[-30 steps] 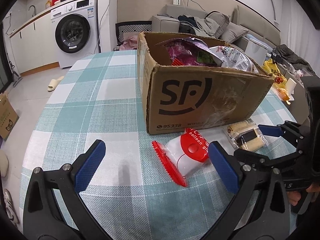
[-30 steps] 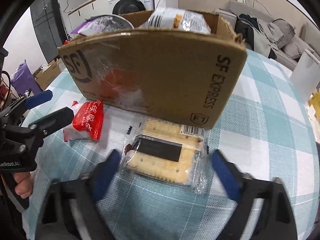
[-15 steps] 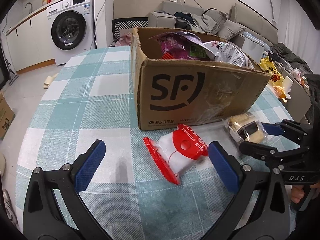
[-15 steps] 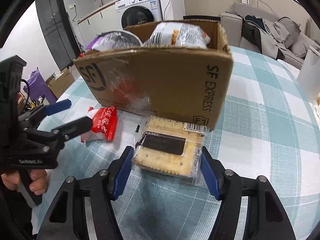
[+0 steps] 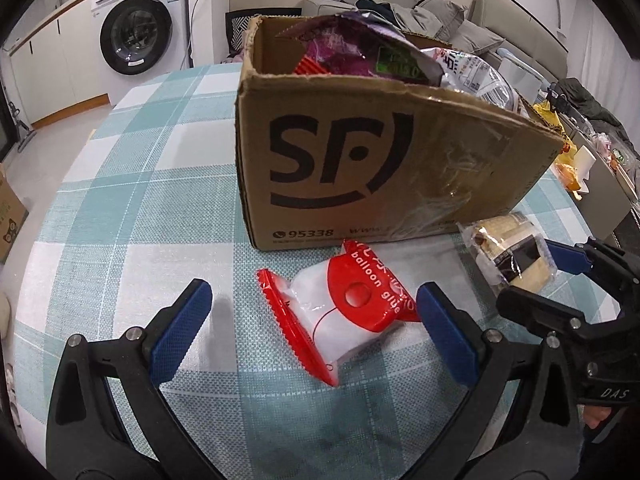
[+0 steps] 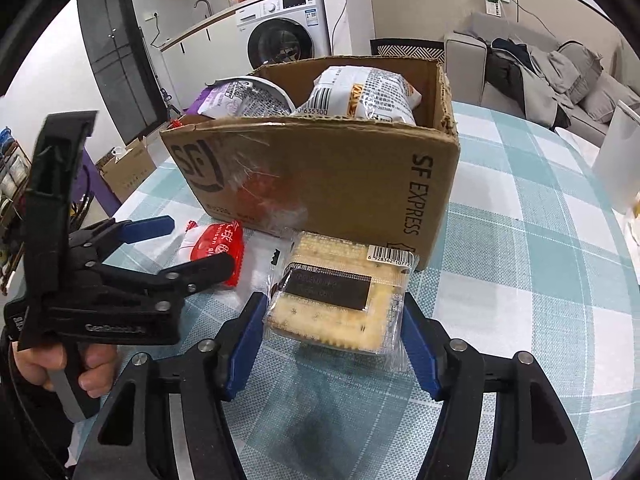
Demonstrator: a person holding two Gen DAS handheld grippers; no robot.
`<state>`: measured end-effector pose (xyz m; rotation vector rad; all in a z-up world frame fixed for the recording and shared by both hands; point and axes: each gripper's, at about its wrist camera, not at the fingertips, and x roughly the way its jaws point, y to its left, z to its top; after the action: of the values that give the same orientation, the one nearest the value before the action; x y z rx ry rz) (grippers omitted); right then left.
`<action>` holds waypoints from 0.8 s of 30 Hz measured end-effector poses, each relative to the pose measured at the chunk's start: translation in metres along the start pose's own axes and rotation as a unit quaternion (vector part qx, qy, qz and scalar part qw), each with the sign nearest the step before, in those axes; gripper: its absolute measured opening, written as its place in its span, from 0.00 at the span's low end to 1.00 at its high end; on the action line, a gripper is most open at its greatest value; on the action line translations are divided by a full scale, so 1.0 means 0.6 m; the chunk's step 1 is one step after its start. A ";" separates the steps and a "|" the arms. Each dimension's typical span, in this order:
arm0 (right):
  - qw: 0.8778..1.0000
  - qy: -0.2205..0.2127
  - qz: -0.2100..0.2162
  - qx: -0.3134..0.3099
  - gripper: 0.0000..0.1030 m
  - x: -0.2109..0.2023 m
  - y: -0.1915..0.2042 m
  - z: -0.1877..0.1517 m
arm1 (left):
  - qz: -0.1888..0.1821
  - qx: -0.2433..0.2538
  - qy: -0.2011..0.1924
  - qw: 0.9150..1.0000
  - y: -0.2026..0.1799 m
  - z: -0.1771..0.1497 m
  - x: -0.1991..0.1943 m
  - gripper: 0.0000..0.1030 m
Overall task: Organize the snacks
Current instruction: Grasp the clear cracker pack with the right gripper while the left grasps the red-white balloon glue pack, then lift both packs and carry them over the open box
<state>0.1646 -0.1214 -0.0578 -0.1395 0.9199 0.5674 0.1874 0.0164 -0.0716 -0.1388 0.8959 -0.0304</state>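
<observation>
Cracker pack point(image 6: 336, 308), clear-wrapped with dark label, clamped between right jaws; left jaws wide apart.

On my left camera, the cardboard box point(image 5: 384, 160) shows a large "SF" logo with "95338" printed below it. The red-and-white packet point(image 5: 352, 308) reads "balloon glue". The other gripper's body point(image 5: 612, 394) is marked "DAS". On my right camera, the box end reads "SF EXPRESS". The cracker pack point(image 6: 340, 300) carries a barcode starting "6 928362".
</observation>
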 end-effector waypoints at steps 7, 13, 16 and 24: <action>1.000 -0.004 -0.001 0.002 0.64 -0.008 -0.003 -0.001 | -0.034 0.015 0.002 0.999 -0.004 -0.005 0.000 0.55; 1.000 -0.006 0.003 -0.002 0.64 -0.013 0.003 -0.003 | -0.043 0.024 0.001 0.999 -0.002 -0.011 -0.005 0.46; 1.000 -0.007 0.003 -0.004 0.64 -0.015 0.005 -0.003 | -0.049 0.027 0.000 0.998 -0.002 -0.016 -0.010 0.45; 1.000 -0.017 0.006 -0.006 0.64 -0.026 0.004 0.002 | -0.058 0.038 -0.015 0.997 -0.010 -0.023 -0.039 0.45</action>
<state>0.1569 -0.1252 -0.0443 -0.1347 0.8844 0.5849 0.1621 0.0111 -0.0616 -0.1200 0.8551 -0.1708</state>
